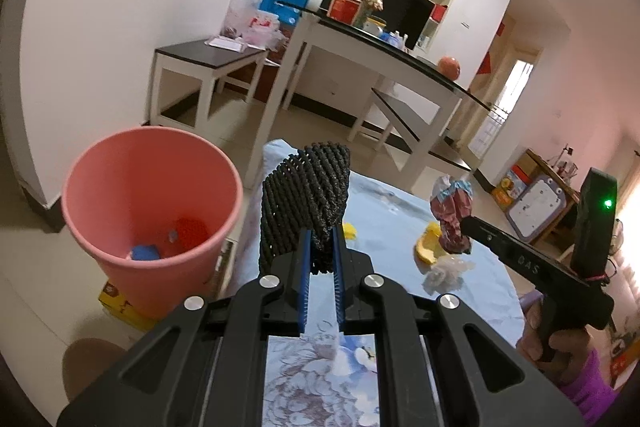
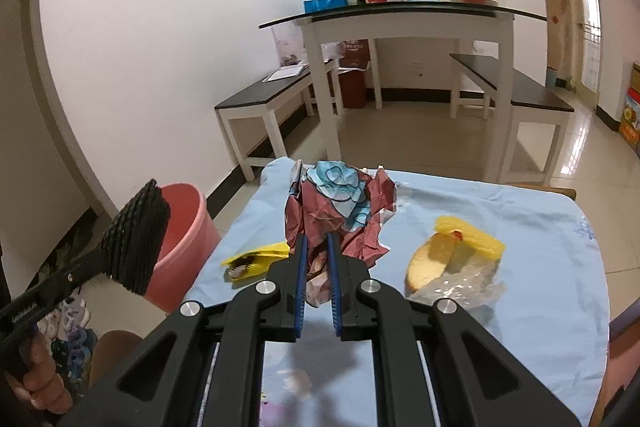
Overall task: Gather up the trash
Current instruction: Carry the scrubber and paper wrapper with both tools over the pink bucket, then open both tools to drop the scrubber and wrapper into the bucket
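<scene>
Left wrist view: my left gripper (image 1: 322,247) pinches black mesh (image 1: 306,201) beside the bin (image 1: 152,203), ready to drop. My right gripper (image 2: 318,259) clamps crumpled paper (image 2: 340,207) above the table (image 2: 540,227), lifted clear for the bin.

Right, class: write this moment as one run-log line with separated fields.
left gripper: shut on black foam net | right gripper: shut on crumpled wrapper | pink bin: holds scraps | blue cloth: peel, yellow wrapper left
</scene>
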Available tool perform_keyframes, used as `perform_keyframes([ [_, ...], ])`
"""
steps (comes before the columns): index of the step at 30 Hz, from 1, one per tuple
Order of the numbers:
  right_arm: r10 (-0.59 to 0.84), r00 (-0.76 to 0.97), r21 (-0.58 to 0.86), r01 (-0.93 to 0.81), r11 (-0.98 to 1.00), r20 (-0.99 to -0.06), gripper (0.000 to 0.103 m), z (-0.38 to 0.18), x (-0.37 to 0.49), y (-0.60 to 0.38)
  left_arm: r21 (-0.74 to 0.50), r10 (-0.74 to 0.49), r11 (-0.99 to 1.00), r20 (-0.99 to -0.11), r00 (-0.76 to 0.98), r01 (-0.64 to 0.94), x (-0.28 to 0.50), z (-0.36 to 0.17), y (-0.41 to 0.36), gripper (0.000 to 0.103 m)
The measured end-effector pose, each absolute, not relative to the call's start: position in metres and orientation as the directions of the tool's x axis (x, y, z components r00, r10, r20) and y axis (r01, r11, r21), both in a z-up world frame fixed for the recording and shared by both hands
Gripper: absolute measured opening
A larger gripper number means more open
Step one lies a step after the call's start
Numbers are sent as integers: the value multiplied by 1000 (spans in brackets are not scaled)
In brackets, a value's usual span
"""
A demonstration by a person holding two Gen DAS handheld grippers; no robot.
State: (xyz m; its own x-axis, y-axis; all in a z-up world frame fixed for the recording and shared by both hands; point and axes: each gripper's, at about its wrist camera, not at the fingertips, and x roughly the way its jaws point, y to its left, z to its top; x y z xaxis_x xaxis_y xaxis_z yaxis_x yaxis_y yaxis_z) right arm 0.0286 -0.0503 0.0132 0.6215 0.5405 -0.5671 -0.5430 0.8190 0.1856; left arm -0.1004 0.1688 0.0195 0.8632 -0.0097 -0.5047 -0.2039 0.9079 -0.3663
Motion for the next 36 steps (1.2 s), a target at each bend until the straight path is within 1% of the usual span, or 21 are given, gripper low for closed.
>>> perform_keyframes([
  [5,556,604,186,-564,804,-571,9,14,24,-40,-327,56,912,-497,866,-247,-104,24,174,10],
  [10,601,559,219,-602,768,-571,9,14,21,-25,-285,132,909,-496,858,-304,-108,27,182,10],
  [15,648,518,224,-657,719,-559,9,20,12,1,-212,237,901,-491,838,-379,-110,28,192,10],
  [20,694,474,205,-726,656,-543,10,29,0,38,-174,312,882,-480,820,-438,-111,27,207,10],
  [26,738,427,183,-789,586,-523,10,36,-11,85,-165,364,857,-478,799,-489,-114,21,229,10],
  [33,745,386,168,-820,548,-545,10,27,-14,130,-172,402,826,-488,774,-537,-108,10,258,10],
  [36,742,377,155,-829,537,-555,10,22,-16,147,-185,400,817,-500,768,-546,-105,3,269,10],
])
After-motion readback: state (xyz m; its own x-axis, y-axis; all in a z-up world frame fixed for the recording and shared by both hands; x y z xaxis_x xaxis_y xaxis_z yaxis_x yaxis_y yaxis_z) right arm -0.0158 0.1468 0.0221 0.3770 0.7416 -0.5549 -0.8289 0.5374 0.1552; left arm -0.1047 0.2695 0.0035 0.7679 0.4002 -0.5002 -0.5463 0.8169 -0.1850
